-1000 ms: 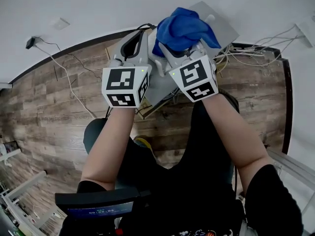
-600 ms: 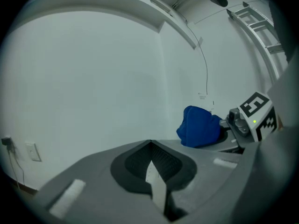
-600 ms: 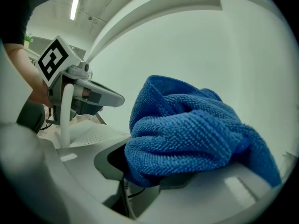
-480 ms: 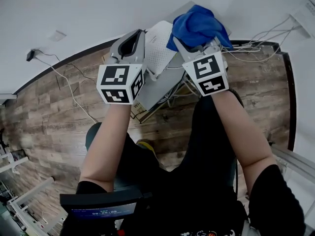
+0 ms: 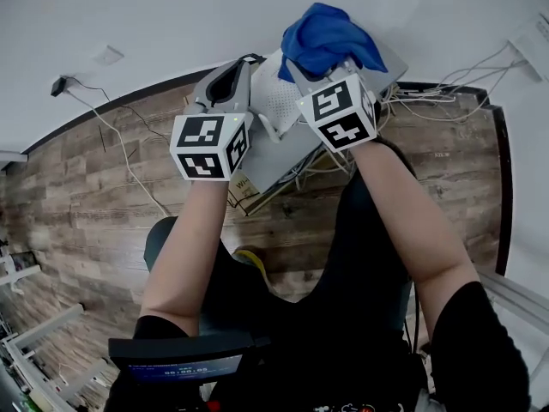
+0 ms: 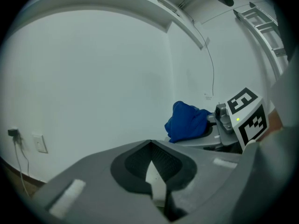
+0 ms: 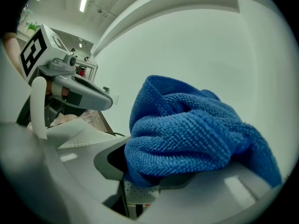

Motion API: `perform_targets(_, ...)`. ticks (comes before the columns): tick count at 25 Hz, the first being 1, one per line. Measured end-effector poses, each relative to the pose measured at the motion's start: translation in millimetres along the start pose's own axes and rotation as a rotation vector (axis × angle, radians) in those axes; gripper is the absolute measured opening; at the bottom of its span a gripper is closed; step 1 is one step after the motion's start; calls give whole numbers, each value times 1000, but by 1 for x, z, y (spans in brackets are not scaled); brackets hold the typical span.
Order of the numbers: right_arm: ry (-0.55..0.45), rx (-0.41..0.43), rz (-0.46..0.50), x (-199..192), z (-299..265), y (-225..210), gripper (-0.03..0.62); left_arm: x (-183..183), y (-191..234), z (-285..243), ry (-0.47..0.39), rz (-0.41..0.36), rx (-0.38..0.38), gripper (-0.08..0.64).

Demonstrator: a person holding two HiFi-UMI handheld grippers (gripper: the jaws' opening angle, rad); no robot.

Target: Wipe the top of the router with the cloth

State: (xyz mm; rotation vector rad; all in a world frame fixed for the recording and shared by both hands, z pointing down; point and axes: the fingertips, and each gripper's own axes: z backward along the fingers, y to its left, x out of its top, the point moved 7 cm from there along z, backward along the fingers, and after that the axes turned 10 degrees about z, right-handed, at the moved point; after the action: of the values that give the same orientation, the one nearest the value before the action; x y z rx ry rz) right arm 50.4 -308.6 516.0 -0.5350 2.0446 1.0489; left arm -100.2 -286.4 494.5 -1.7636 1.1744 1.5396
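Note:
The white perforated router [image 5: 273,101] is lifted above the wooden floor, close to the white wall. My left gripper [image 5: 232,75] is shut on its near edge; a white sliver shows between the jaws in the left gripper view [image 6: 153,178]. My right gripper [image 5: 330,69] is shut on a bunched blue cloth [image 5: 326,37], which presses on the router's top at its far end. The right gripper view fills with the cloth [image 7: 196,134], with the router's dotted surface [image 7: 79,139] beside and under it. From the left gripper, the cloth [image 6: 187,122] lies ahead to the right.
A grey flat panel [image 5: 390,54] lies under the router by the wall. Loose white cables [image 5: 446,84] tangle on the floor at the right, and another cable runs from a plug [image 5: 60,84] at the left. The person's legs fill the foreground.
The right gripper carried the cloth rightward across the router, then back to the left. The left gripper stayed shut in nearly the same place.

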Motion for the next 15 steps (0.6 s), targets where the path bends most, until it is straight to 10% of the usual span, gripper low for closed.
perform_targets(15,49,224,154,44,-47,39,173,-8,45,13,-2,75,33,2)
